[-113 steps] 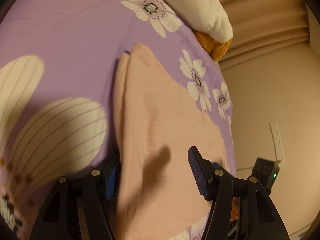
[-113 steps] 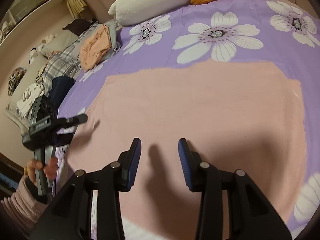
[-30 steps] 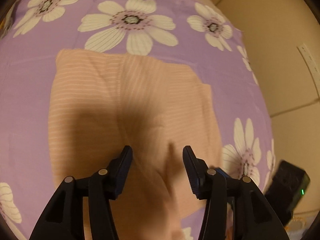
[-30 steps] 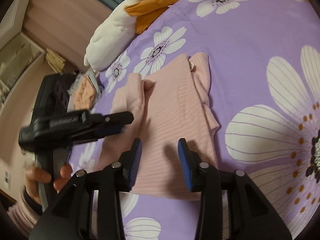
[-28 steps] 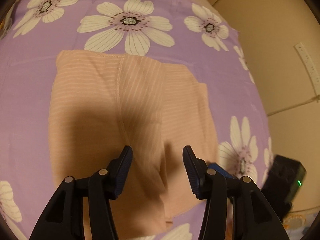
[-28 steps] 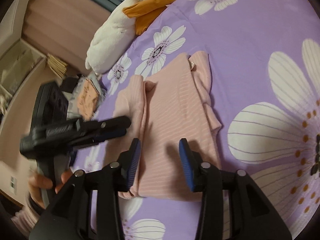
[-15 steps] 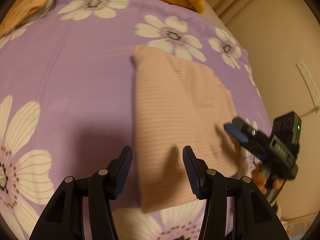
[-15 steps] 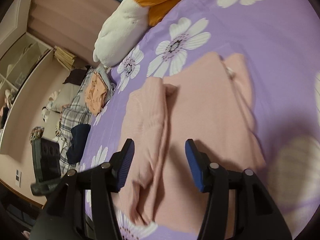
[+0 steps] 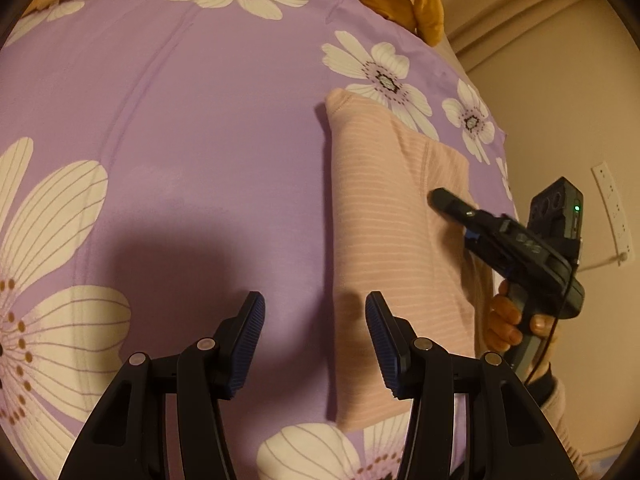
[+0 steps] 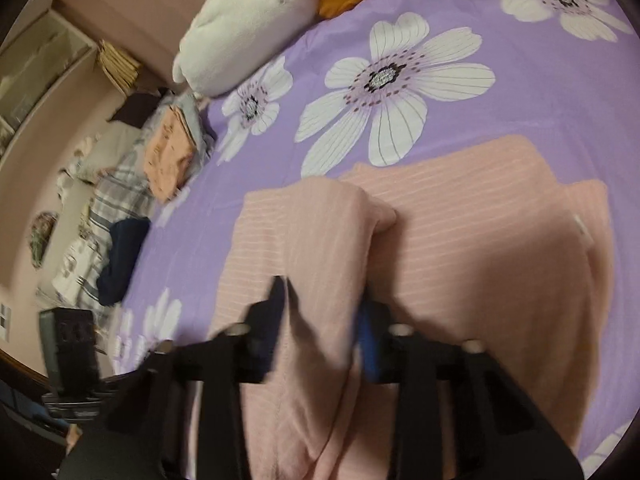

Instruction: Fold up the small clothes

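Note:
A pink striped garment (image 9: 384, 240) lies partly folded on the purple flowered bedspread (image 9: 192, 128). My left gripper (image 9: 314, 344) is open and empty, just above the bedspread at the garment's left edge. My right gripper (image 10: 320, 316) is open, its jaws either side of a raised fold of the garment (image 10: 332, 240). It is blurred by motion. In the left wrist view the right gripper (image 9: 452, 200) hovers over the garment's right side, held by a hand (image 9: 508, 320).
A white and orange plush toy (image 10: 256, 20) lies at the head of the bed. A stack of folded clothes (image 10: 168, 152) and a plaid cloth (image 10: 112, 200) sit at the bed's far left. A wall with a socket strip (image 9: 612, 208) is on the right.
The left gripper has pulled back left, off the garment. The right gripper has moved down over the garment's raised fold, which now lies between its jaws.

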`<state>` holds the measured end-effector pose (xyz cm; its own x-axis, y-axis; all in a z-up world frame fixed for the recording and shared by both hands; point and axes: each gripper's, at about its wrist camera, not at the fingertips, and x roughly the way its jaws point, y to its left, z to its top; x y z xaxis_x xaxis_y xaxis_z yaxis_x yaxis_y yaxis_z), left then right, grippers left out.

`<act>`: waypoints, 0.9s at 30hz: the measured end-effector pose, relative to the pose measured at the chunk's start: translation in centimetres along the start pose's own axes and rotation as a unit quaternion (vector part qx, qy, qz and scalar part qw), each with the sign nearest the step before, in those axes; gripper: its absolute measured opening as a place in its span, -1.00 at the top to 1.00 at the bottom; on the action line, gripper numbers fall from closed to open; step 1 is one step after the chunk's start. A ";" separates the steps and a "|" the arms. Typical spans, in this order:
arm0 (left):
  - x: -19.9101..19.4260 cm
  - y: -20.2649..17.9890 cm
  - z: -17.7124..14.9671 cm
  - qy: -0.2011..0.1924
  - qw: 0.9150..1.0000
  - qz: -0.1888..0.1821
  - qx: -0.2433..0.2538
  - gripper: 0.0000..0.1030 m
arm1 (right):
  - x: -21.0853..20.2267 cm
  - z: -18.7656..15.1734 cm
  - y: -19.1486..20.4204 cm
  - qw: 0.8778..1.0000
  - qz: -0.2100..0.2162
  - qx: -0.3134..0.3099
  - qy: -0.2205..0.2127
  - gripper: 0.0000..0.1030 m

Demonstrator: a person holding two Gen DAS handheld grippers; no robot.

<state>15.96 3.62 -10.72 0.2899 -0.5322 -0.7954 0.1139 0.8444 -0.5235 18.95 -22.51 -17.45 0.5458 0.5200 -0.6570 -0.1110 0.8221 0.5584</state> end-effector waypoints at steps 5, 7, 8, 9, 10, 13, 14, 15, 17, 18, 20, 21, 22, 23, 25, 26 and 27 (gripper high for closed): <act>0.0 0.3 -0.3 0.006 1.000 -0.002 -0.006 0.03 | -0.3 0.2 1.1 0.999 -0.034 -0.025 -0.011 0.78; -0.2 0.3 -0.5 0.005 1.000 -0.001 -0.004 0.03 | -1.7 0.6 1.9 0.998 -0.039 -0.043 -0.026 0.79; -0.3 0.1 -0.5 0.004 1.000 -0.002 -0.002 0.03 | -2.5 0.7 2.2 0.997 -0.037 -0.050 -0.034 0.79; -0.5 0.0 -0.6 0.003 1.000 -0.003 0.000 0.03 | -3.7 1.0 2.5 0.997 -0.036 -0.058 -0.046 0.79; -0.6 -0.3 -0.6 0.002 1.000 -0.004 0.003 0.03 | -4.6 1.2 2.8 0.996 -0.041 -0.063 -0.055 0.79; -0.6 -1.1 -0.8 0.003 1.000 -0.007 0.013 0.03 | -7.2 1.8 2.8 0.992 -0.055 -0.073 -0.083 0.79; -0.5 -1.5 -0.9 0.004 1.000 -0.008 0.017 0.03 | -8.2 2.0 2.6 0.991 -0.062 -0.076 -0.091 0.79; -0.3 -2.1 -0.9 0.005 1.000 -0.009 0.024 0.03 | -8.8 2.0 2.2 0.990 -0.072 -0.078 -0.097 0.78; 0.0 -3.3 -0.9 0.008 0.999 -0.012 0.040 0.03 | -9.8 2.0 0.7 0.989 -0.090 -0.066 -0.100 0.78; 0.1 -4.1 -0.9 0.009 0.999 -0.014 0.050 0.03 | -9.9 1.9 -0.2 0.990 -0.090 -0.055 -0.095 0.78; 0.7 -5.9 -0.9 0.009 0.997 -0.018 0.071 0.03 | -9.5 1.4 -2.3 0.991 -0.102 -0.035 -0.081 0.77; 1.0 -6.7 -0.7 0.008 0.996 -0.019 0.082 0.03 | -9.2 1.1 -3.0 0.991 -0.108 -0.028 -0.075 0.77; 1.5 -7.7 -0.7 0.009 0.995 -0.023 0.094 0.03 | -8.7 0.7 -4.2 0.991 -0.110 -0.015 -0.068 0.75; 1.8 -8.5 -0.7 0.010 0.994 -0.026 0.103 0.03 | -8.4 0.5 -4.8 0.992 -0.107 -0.005 -0.064 0.72; 2.8 -10.2 -0.9 0.014 0.992 -0.033 0.125 0.03 | -8.0 0.2 -5.8 0.994 -0.091 0.014 -0.065 0.70; 3.3 -10.7 -0.9 0.016 0.990 -0.035 0.132 0.03 | -8.0 0.1 -6.2 0.995 -0.076 0.021 -0.068 0.70; 3.9 -11.2 -1.0 0.020 0.989 -0.036 0.140 0.03 | -8.0 0.1 -6.5 0.995 -0.063 0.027 -0.071 0.66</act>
<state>14.87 -7.99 -8.24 0.2351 -0.5883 -0.7737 0.3935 0.7855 -0.4777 15.40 -32.01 -15.74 0.6644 0.3718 -0.6483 0.0096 0.8632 0.5048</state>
